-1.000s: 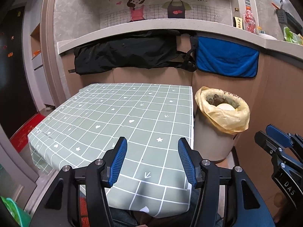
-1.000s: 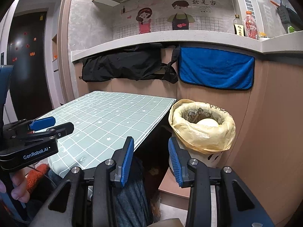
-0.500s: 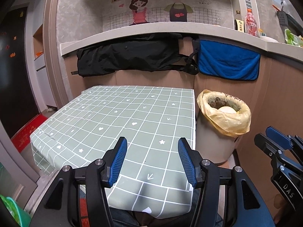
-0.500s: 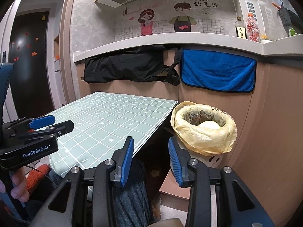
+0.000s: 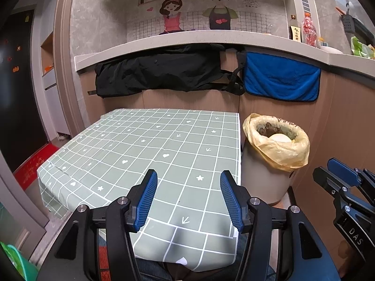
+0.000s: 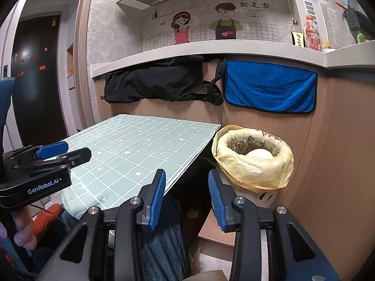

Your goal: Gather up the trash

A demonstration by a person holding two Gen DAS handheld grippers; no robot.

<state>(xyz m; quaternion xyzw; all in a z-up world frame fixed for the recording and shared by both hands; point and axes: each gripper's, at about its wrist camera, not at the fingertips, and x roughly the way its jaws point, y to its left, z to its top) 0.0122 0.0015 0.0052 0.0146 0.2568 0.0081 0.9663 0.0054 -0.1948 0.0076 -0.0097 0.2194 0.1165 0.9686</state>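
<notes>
Trash bin (image 5: 264, 178) right of open left fingers (image 5: 147, 199)

left: my left gripper (image 5: 187, 197) tilts gently downward, jaws apart, nothing between the blue pads | right: my right gripper (image 6: 186, 199) tilts gently downward beside it, jaws apart a little narrower, nothing held | hand: my fingers (image 6: 22, 228) wrap the left handle

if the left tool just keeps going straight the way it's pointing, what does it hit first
Most likely the green checked tablecloth. The left tool is open, empty and angled down over the table's near part, nothing lying between. The lined trash bin sits off to its right, outside that line.
</notes>
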